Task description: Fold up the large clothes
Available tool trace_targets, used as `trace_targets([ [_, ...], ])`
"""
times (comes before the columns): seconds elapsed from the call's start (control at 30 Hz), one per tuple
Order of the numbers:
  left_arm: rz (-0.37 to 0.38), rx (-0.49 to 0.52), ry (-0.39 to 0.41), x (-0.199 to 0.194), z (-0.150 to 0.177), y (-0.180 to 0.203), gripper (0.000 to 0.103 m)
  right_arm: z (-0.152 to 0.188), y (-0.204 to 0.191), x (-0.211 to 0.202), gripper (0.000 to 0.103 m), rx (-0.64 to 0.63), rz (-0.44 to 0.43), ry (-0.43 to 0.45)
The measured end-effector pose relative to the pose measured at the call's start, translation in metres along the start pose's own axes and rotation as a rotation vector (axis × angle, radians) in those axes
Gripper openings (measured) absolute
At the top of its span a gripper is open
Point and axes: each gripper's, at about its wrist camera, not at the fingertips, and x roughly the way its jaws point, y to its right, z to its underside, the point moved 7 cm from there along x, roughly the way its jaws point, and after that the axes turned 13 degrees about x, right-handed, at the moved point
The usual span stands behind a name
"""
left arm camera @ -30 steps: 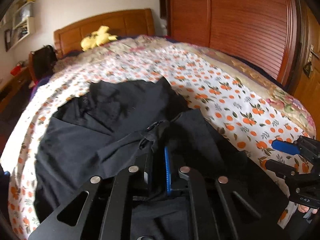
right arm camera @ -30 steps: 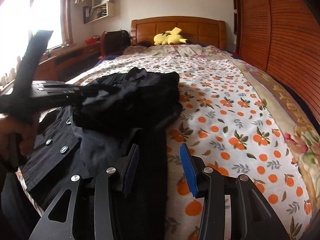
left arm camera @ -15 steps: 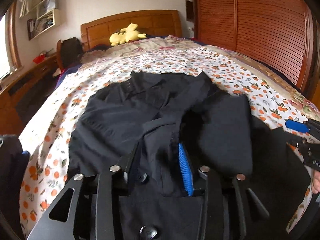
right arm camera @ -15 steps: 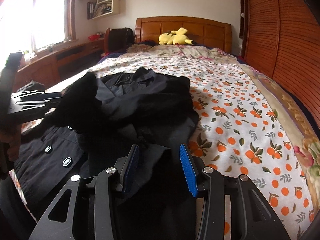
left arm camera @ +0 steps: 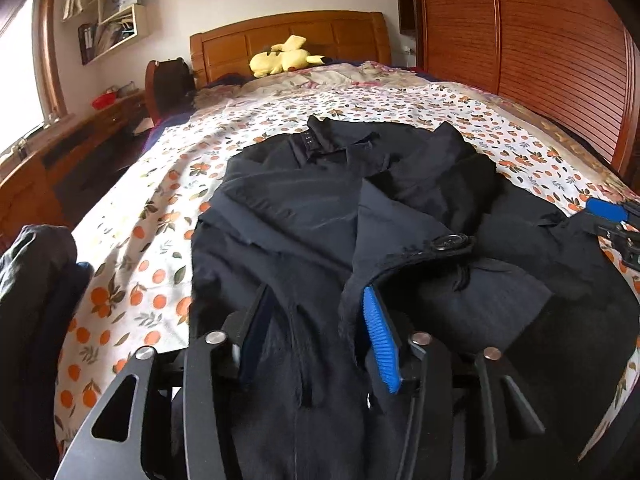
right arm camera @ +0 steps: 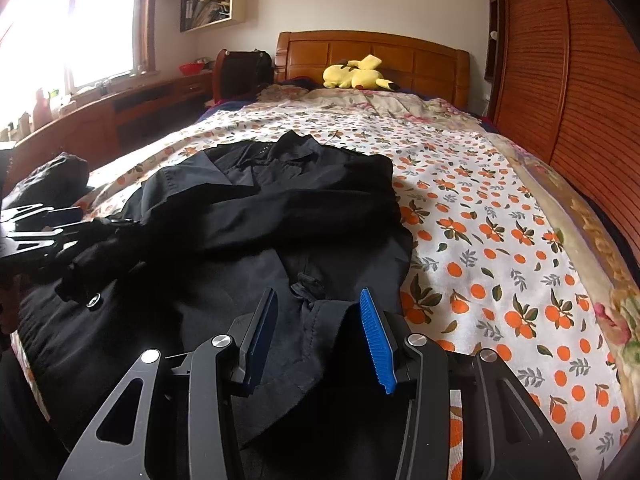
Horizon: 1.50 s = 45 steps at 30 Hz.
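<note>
Left wrist view: the black coat (left arm camera: 340, 208) is seen spread over the orange-print bedsheet (left arm camera: 132, 240), collar toward the wooden headboard (left arm camera: 288, 40). The left gripper (left arm camera: 316, 320) is caught with its jaws opening, coat fabric lying slack between them, unpinched. The right gripper (right arm camera: 318, 322) is held parted over the coat's near edge, nothing being squeezed. A yellow plush toy (right arm camera: 356, 74) is spotted by the headboard

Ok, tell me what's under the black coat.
The black coat lies on the orange-print bedspread, which shows around it. Whatever is directly beneath the fabric is covered.
</note>
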Motion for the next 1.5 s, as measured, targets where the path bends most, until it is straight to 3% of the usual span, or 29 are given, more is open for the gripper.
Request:
trace_targets([
  [0.2,0.032,0.007,0.026,-0.028,0.012,0.014,0.053,-0.002,-0.002,-0.008,0.041,-0.001,-0.007,0.02],
  [0.4,0.104,0.042,0.053,-0.043,0.01,0.053,0.058,-0.002,-0.009,-0.016,0.041,-0.018,-0.018,0.039],
  [0.5,0.139,0.075,0.049,-0.038,0.006,0.077,0.058,-0.002,-0.012,-0.017,0.043,-0.023,-0.023,0.04],
  [0.57,0.156,0.095,0.044,-0.032,0.003,0.092,0.058,-0.002,-0.012,-0.02,0.053,-0.023,-0.026,0.048],
  [0.83,0.205,0.192,-0.001,-0.001,-0.004,0.145,0.058,-0.004,-0.005,-0.027,0.055,-0.012,-0.025,0.064],
  [1.07,0.199,0.213,-0.027,0.011,-0.005,0.156,0.057,-0.004,0.001,-0.029,0.055,-0.011,-0.017,0.068],
  [1.1,0.193,0.214,-0.031,0.012,-0.005,0.156,0.044,-0.003,0.001,-0.029,0.055,-0.011,-0.017,0.068],
  [1.13,0.193,0.216,-0.036,0.012,-0.005,0.155,0.022,-0.003,0.001,-0.029,0.055,-0.012,-0.017,0.068],
  [1.2,0.223,0.2,-0.041,0.01,-0.005,0.151,0.007,-0.004,0.001,-0.029,0.055,-0.014,-0.017,0.068],
  [1.37,0.202,0.125,0.032,-0.016,-0.019,0.112,0.004,-0.003,-0.001,-0.028,0.055,-0.025,-0.017,0.064],
  [1.5,0.112,0.061,0.069,-0.032,-0.03,0.056,0.004,-0.002,-0.004,-0.026,0.055,-0.033,-0.017,0.061],
])
